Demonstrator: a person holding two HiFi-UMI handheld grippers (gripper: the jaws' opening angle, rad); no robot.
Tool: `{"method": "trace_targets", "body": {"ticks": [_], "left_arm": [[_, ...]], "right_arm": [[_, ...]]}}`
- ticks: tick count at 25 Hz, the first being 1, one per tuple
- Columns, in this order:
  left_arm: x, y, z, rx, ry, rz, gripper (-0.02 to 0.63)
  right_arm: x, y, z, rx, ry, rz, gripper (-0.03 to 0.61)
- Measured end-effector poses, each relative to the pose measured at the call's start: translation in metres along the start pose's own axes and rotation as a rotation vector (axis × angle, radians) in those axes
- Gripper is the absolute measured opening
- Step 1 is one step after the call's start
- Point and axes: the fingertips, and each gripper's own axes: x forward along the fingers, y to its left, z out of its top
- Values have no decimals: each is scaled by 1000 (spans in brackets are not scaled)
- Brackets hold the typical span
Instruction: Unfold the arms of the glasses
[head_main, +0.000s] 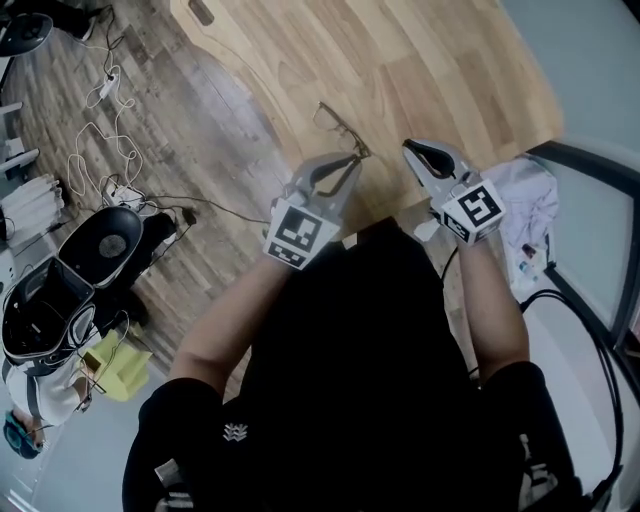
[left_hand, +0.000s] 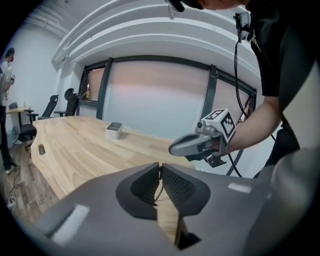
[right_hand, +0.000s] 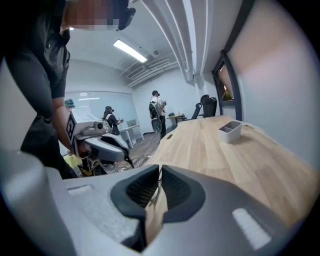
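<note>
– Since the left tongs look almost closed, what do they have?
– A thin arm of the glasses, pinched at the tips. The frame sticks out beyond them over the wooden desk, near its front edge.
– And the right tongs?
– Jaws drawn together with nothing in them that I can make out, near the left pair and clear of the glasses.

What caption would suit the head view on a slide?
Seen from above, the left gripper pinches wire-framed glasses at a wooden table, right gripper shut alongside.
</note>
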Motion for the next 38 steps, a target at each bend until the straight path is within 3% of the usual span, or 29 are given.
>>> {"method": "trace_targets", "body": {"ticks": [7,20,23,28,34,38], "left_arm": [[3,-23,-6,48,47,-11,26],[9,-53,2,75,30,-33,29],[12,-58,2,74,27,-40,28],[8,-58,20,106,-37,-22,28],[-12,-30,26,86,-71,104,25],[-28,-13,22,68,-63,158,25]], "right_arm": [[-11,-2,5,15,-30,4,17],[-21,19,-23,-18,56,88,17],[-21,32,-33,-79,99,136,17],[-6,64,-48,-257,166,210,86],[13,62,-63,-466,287,82,92],[24,60,-59,-428,285,66,92]]}}
